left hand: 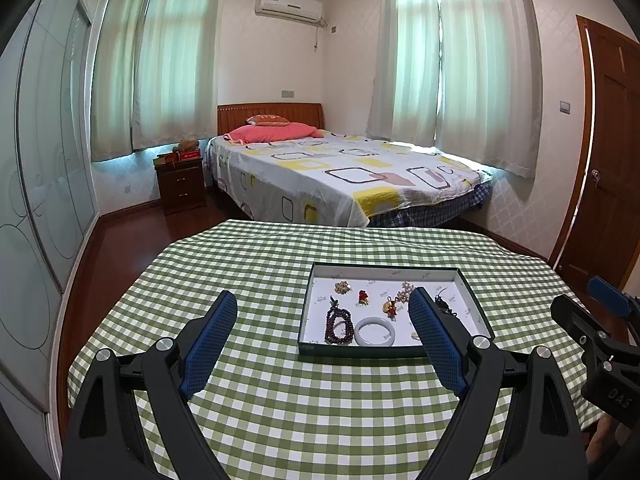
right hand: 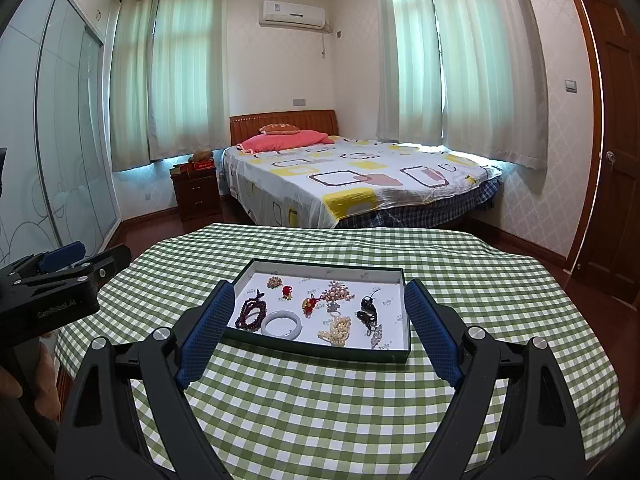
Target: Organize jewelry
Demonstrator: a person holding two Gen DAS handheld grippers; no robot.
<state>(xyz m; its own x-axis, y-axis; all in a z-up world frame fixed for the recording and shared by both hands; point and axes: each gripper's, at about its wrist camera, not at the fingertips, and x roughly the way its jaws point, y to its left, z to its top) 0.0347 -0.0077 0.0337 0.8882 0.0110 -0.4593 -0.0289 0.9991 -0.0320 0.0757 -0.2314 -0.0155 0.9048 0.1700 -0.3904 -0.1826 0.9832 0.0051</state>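
A table [right hand: 360, 420] draped in a green-and-white checked cloth [left hand: 248, 272] filled the lower half of both views, its far edge curving across the middle of the frame. One thing sat directly on that cloth: a shallow dark-rimmed tray [right hand: 320, 350] with a white floor, right of centre in the left wrist view, dead centre in the right wrist view, jewelry pieces scattered inside it

1 tray [right hand: 400, 354], 1 bangle [right hand: 281, 324], 2 grippers [right hand: 320, 326], approx. 9 jewelry pcs.
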